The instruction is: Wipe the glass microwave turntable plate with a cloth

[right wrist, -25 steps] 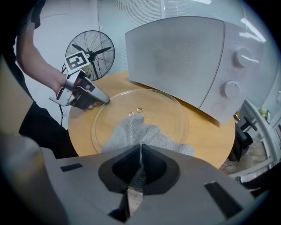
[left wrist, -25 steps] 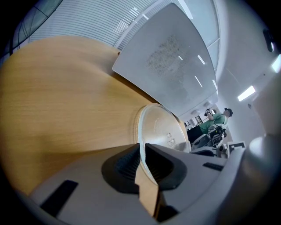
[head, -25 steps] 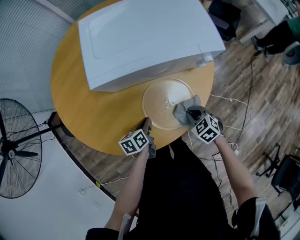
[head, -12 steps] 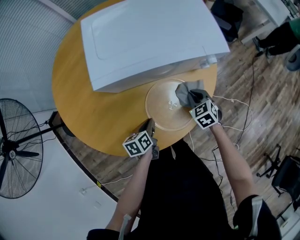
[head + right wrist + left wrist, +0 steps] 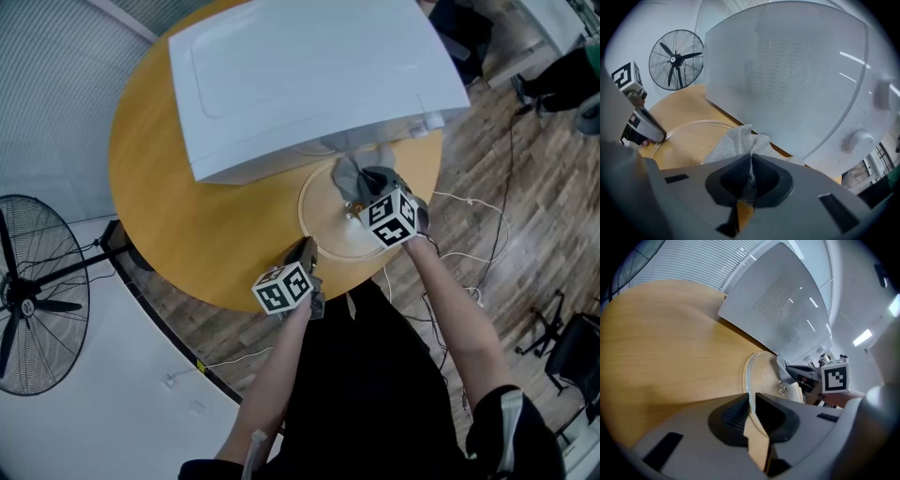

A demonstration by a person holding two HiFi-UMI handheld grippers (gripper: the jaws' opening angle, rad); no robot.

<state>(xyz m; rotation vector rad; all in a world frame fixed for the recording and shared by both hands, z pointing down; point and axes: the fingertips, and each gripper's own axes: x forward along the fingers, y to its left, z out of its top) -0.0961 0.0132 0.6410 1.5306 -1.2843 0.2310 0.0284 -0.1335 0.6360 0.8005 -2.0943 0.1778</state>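
Observation:
The clear glass plate (image 5: 333, 230) lies on the round wooden table (image 5: 187, 187), just in front of the white microwave (image 5: 300, 75). My left gripper (image 5: 305, 249) is shut on the plate's near rim (image 5: 749, 394). Its jaws have just eased open slightly, with the rim still between the pads. My right gripper (image 5: 371, 180) is shut on a grey cloth (image 5: 349, 173). The cloth (image 5: 736, 143) rests bunched on the plate's far side (image 5: 689, 136), close to the microwave's front. In the left gripper view the cloth (image 5: 782, 373) hangs from the right gripper (image 5: 799, 375).
The microwave (image 5: 797, 79) stands right behind the cloth. A standing fan (image 5: 33, 300) is on the floor at the left. Cables (image 5: 469, 211) lie on the wooden floor to the right. The table's near edge is close to the plate.
My right gripper has carried the cloth across the plate, from its near right part to its far side by the microwave. The left gripper has kept its place on the rim.

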